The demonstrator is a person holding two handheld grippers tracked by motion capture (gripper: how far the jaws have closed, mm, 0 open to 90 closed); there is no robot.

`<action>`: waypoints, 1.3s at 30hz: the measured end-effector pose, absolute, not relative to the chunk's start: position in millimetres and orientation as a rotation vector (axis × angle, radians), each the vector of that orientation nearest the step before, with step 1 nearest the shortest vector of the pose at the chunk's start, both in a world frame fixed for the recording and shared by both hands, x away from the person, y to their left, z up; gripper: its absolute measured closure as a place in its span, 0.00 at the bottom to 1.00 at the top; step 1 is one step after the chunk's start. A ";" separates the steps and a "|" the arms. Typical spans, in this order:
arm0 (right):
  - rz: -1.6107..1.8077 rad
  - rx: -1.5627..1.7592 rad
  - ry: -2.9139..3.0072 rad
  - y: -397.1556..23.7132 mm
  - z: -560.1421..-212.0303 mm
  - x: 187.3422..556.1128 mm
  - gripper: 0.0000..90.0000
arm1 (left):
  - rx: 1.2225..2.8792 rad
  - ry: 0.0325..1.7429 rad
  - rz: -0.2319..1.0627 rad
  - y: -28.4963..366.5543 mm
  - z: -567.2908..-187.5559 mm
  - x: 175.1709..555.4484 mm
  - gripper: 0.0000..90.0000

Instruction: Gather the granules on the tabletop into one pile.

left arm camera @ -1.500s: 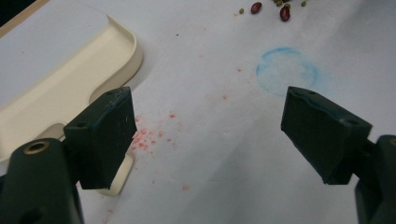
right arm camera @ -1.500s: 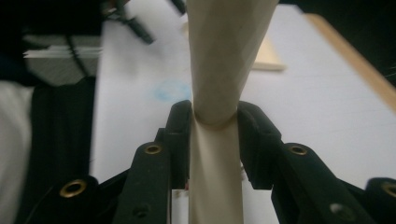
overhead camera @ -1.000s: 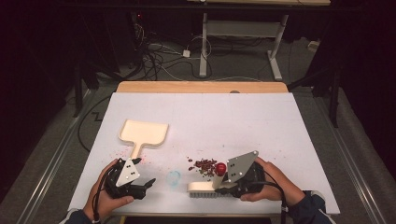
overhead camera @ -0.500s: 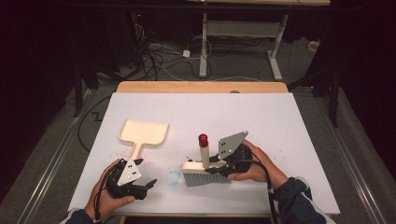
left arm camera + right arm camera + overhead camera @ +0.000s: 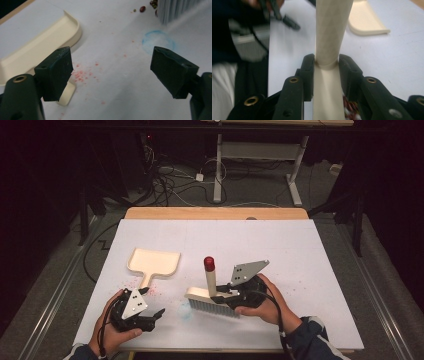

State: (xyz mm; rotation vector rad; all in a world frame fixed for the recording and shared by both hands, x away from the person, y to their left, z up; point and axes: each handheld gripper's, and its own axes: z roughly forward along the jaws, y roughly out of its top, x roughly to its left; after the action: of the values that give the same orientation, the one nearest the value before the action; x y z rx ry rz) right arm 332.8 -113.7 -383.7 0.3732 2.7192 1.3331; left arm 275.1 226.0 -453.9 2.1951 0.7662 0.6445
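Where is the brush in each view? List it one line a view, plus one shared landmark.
High view: brush low centre, right gripper shut on its handle.
Left gripper view: bristles at top right.
Right gripper view: handle centre, between the jaws.
Shared landmark: cream dustpan.

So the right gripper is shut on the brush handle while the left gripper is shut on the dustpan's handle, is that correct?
Not quite. The left gripper is open and holds nothing: the left gripper view shows its jaws wide apart over the white table, with the dustpan lying beside it. The rest holds: the right gripper is shut on the brush handle.
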 end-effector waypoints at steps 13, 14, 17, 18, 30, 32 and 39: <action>1.511 1.178 2.318 -95.2 -435.4 328.1 0.75 | 2.198 0.767 0.647 227.5 -453.1 274.6 0.19; 1.511 1.178 2.318 -95.2 -435.4 328.1 0.75 | 2.197 0.766 0.643 227.6 -453.2 274.6 0.19; 1.461 1.279 2.262 -109.9 -441.4 328.2 0.74 | 2.203 0.765 0.639 226.9 -453.8 274.8 0.19; 1.455 1.300 2.249 -114.2 -443.6 327.8 0.74 | 2.208 0.763 0.637 226.3 -454.0 274.7 0.19; 1.460 1.471 2.175 -156.0 -443.6 318.2 0.74 | 2.228 0.723 0.629 221.0 -454.3 272.9 0.19; 1.480 1.481 2.180 -157.9 -441.2 316.9 0.74 | 2.230 0.719 0.626 220.3 -454.3 273.2 0.19; 1.561 1.377 2.214 -157.8 -423.2 311.5 0.75 | 2.236 0.713 0.620 219.1 -455.1 273.3 0.19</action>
State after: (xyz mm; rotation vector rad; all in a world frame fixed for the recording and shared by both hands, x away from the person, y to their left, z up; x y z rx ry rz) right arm 311.5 -157.8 -423.2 1.3772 2.2135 1.5611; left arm 273.3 219.1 -455.1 2.2361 0.7131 0.6197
